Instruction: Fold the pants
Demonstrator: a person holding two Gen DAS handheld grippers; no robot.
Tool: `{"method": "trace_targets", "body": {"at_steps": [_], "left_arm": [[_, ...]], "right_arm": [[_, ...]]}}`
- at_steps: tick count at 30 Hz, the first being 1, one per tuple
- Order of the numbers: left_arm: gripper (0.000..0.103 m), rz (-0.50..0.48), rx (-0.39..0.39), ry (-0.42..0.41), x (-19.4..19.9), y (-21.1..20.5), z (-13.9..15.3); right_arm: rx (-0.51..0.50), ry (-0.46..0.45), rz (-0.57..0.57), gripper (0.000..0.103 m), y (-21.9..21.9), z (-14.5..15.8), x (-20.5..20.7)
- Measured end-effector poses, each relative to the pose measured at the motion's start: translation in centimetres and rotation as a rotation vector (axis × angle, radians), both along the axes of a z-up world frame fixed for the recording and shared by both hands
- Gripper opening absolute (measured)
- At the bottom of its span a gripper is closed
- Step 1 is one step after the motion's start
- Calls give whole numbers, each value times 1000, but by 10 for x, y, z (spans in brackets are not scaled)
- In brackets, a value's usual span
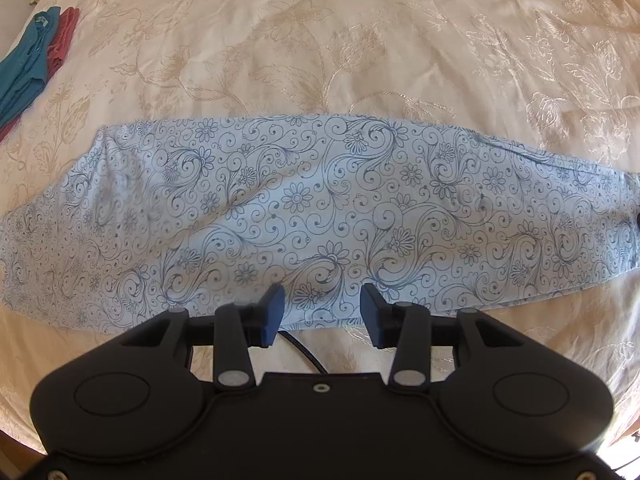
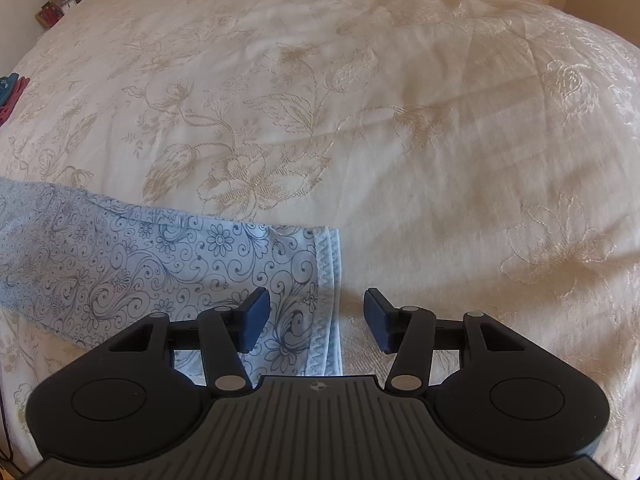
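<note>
So we've got the pants (image 1: 320, 216) laid lengthwise across the bed (image 1: 320, 40), legs apparently stacked already, crosswise folds still to do we'd guess. Left gripper (image 1: 322, 312) and right gripper (image 2: 316, 318) both gape open, holding nothing. Waistband runs off frame, hem (image 2: 330, 292) shows.

Wide bare bedspread (image 1: 320, 40) across the upper frame, pants (image 1: 320, 208) lying flat across the middle, teal and red clothes (image 1: 32, 60) at far left edge, open bedspread right of the hem.
</note>
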State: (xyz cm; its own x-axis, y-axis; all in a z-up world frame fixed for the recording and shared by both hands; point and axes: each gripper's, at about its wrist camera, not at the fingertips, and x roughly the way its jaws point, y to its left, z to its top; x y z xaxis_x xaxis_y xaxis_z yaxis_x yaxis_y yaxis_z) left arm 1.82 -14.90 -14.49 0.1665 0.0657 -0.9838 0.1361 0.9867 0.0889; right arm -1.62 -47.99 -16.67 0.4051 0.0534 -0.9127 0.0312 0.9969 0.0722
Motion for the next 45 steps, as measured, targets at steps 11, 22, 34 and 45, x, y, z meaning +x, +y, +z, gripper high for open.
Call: {"method": "trace_targets", "body": {"at_steps": [11, 22, 34, 45], "left_arm": [[51, -26, 20, 22, 10, -14, -11], [51, -58, 6, -6, 31, -30, -15], [52, -132, 37, -36, 74, -57, -53], [51, -130, -31, -97, 44, -29, -20]], "right_arm": [[235, 43, -19, 54, -21, -23, 20], [374, 77, -47, 11, -22, -25, 19], [443, -18, -136, 10, -26, 37, 17], [415, -46, -105, 10, 15, 72, 20]]}}
